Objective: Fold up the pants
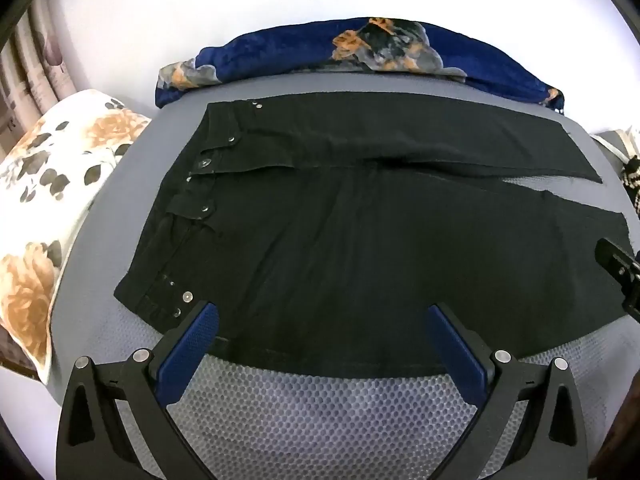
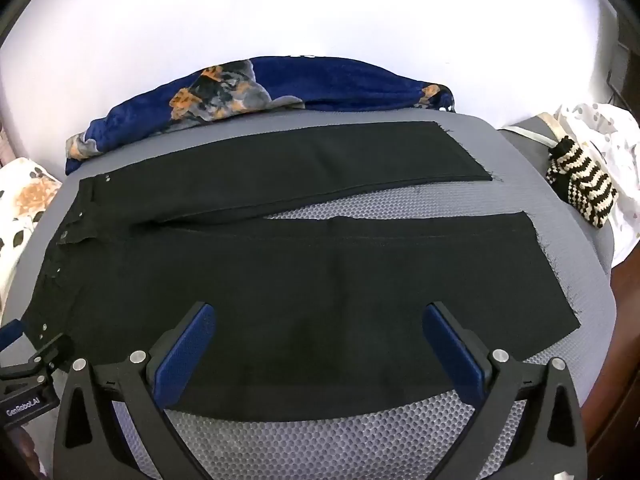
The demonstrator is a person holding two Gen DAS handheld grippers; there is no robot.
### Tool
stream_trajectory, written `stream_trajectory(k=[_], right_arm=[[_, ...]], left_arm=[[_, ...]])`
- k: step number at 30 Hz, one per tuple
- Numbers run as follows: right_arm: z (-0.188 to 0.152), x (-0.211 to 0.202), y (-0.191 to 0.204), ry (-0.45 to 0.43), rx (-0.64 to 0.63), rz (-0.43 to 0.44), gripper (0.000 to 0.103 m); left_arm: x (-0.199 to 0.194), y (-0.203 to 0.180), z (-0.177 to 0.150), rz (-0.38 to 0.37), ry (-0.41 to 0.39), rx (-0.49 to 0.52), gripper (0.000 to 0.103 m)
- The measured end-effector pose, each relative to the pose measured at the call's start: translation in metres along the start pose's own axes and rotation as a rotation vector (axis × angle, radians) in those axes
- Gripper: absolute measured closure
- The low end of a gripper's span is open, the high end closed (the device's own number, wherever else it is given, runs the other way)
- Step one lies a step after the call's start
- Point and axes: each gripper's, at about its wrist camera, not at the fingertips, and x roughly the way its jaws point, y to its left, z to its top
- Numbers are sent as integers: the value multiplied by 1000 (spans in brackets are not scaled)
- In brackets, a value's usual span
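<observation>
Black pants [image 1: 340,232] lie flat on a grey mesh mattress [image 1: 320,412], waistband with metal rivets to the left, both legs stretched right and slightly apart. They also show in the right wrist view [image 2: 312,280]. My left gripper [image 1: 322,312] is open and empty, fingertips just over the near edge by the waistband. My right gripper [image 2: 320,312] is open and empty over the near leg's near edge. The right gripper shows at the left view's right edge [image 1: 624,276]; the left gripper shows at the right view's left edge [image 2: 32,364].
A blue floral blanket [image 1: 360,52] lies bunched along the far edge by the white wall. A floral pillow [image 1: 48,184] is at the left. A striped knitted item [image 2: 580,188] and a white cloth [image 2: 612,152] lie at the right.
</observation>
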Motion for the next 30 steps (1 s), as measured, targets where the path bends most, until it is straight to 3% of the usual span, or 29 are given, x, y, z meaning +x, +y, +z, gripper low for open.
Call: stream_trajectory(k=[17,30], right_arm=[[-3,3,5,12,-2,6,0],[-4,2,6,-36,8,29,0]], left_arm=[[-2,4,1,4,8,-19,1],[-1,6,2,3,6,-26,1]])
